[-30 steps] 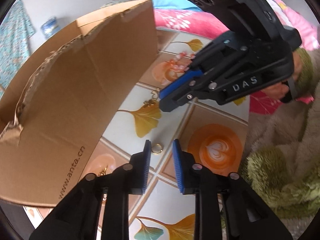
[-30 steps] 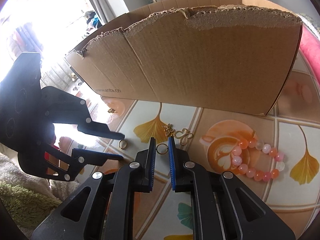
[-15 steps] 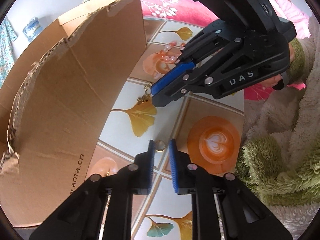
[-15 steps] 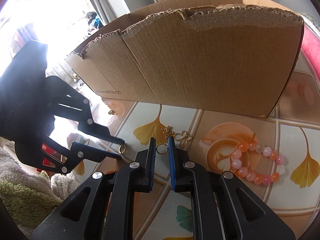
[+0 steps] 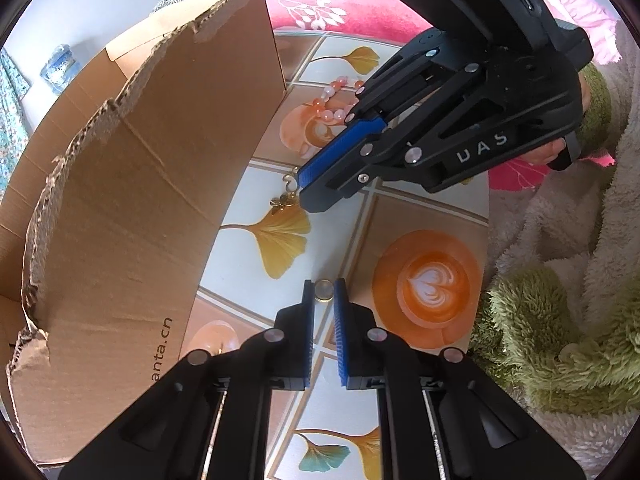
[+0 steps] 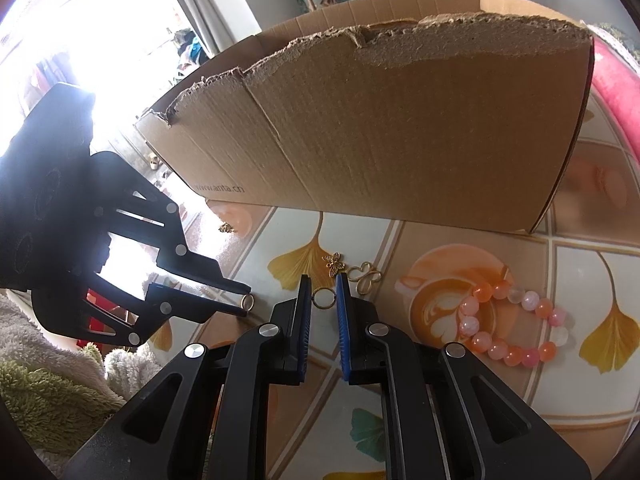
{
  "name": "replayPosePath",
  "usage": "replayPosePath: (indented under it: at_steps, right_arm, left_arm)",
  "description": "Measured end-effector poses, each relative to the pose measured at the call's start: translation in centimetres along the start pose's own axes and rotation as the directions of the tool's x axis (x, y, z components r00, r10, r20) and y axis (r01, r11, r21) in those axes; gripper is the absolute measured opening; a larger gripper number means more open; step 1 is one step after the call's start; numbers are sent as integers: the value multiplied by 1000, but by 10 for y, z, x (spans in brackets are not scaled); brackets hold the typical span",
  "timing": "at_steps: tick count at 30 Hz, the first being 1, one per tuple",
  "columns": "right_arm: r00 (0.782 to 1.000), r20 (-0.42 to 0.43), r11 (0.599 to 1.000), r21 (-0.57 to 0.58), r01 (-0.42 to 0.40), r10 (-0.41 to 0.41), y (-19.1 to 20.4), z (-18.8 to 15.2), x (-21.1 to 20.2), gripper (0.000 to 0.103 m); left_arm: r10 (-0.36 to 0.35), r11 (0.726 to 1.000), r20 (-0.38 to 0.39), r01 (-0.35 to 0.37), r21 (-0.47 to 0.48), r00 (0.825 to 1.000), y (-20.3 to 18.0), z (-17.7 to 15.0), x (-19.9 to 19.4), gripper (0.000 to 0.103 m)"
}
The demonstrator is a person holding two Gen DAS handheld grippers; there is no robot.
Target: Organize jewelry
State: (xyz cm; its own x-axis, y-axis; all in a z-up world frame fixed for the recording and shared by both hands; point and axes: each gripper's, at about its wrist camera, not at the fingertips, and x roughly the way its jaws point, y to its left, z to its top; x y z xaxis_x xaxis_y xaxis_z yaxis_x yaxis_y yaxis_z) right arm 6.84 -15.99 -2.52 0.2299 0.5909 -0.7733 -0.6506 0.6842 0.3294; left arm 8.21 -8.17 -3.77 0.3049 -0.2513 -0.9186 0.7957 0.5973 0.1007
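Note:
My left gripper points down at the table, its blue pads pressed on both sides of a small gold ring. The right wrist view shows the same left gripper at left with that ring at its tips. My right gripper is shut on a thin gold hoop lying on the table. Just past it lie a gold butterfly charm and an open gold butterfly outline. A pink and orange bead bracelet lies to the right.
A torn cardboard box stands right behind the jewelry and fills the left of the left wrist view as the box. Another small gold piece lies by the box's foot. A fluffy green and cream sleeve borders the table.
The left gripper's jaws have narrowed from clearly apart to closed on the small gold ring, and its view has rolled slightly. The right gripper has stayed where it was.

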Motion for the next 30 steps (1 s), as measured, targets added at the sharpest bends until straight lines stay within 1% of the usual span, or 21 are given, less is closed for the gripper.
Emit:
replayPosePath:
  at_steps: [2,6,8,11,14,16,18,20,21,22,23,24,25,26,27,28,29,30]
  right_arm:
    - [1000,4,1000,0,1,-1,-1,-1,-4,11]
    - [1000,20,1000,-8,7,-7,1,-3,-15,10]
    - [999,35,1000,-12,11,-10,4,-3,-25,10]
    - [997,71,1000,-22,14,-12,12,-1,-46,10]
    - [991,132,999,-41,6,0,24,7,-75,10]
    - [983,182,998,-59,-1,12,32,18,-94,10]
    - [972,234,997,-79,-6,25,37,31,-111,10]
    - [958,283,995,-101,-12,40,38,50,-123,10]
    - [957,288,995,-103,-10,40,37,58,-123,10]
    - [959,282,994,-106,-7,37,34,68,-120,10]
    - [965,262,995,-100,9,18,29,82,-112,10]
    - [972,233,995,-92,22,0,25,93,-103,10]
    - [980,196,996,-85,31,-14,19,107,-91,10]
    - [987,159,998,-64,29,-18,11,119,-79,10]
    - [993,116,999,-46,16,-11,3,128,-68,10]
    - [998,55,1000,-24,0,1,-5,139,-53,10]
    - [1000,12,1000,9,2,-2,-13,148,-40,10]
    - [1000,-25,1000,24,-1,1,-13,151,-32,10]
  left_arm:
    - [-13,1000,10,13,-13,1000,0,-1,-4,9]
    - [12,1000,31,-11,-15,999,-2,-1,-16,9]
    - [14,999,60,-12,-40,998,-2,0,-31,9]
    - [46,997,113,-40,-59,993,-2,2,-57,9]
    - [92,993,191,-75,-93,977,0,5,-92,9]
    - [132,987,249,-104,-123,959,5,8,-117,9]
    - [183,977,297,-141,-158,937,15,11,-139,9]
    - [222,966,315,-165,-199,923,28,14,-146,9]
    - [241,956,312,-170,-237,919,41,16,-148,9]
    - [247,950,306,-168,-262,919,50,17,-147,9]
    - [252,942,291,-165,-293,923,62,19,-143,9]
    - [263,926,258,-169,-336,930,78,22,-135,9]
    - [257,919,236,-161,-360,937,88,26,-129,9]
    - [233,910,208,-138,-390,950,99,30,-120,9]
    - [217,898,180,-124,-423,959,110,31,-113,9]
    - [196,885,144,-112,-452,970,122,35,-101,9]
    - [165,877,114,-93,-472,980,131,38,-89,9]
    - [135,862,80,-77,-500,988,142,40,-76,9]
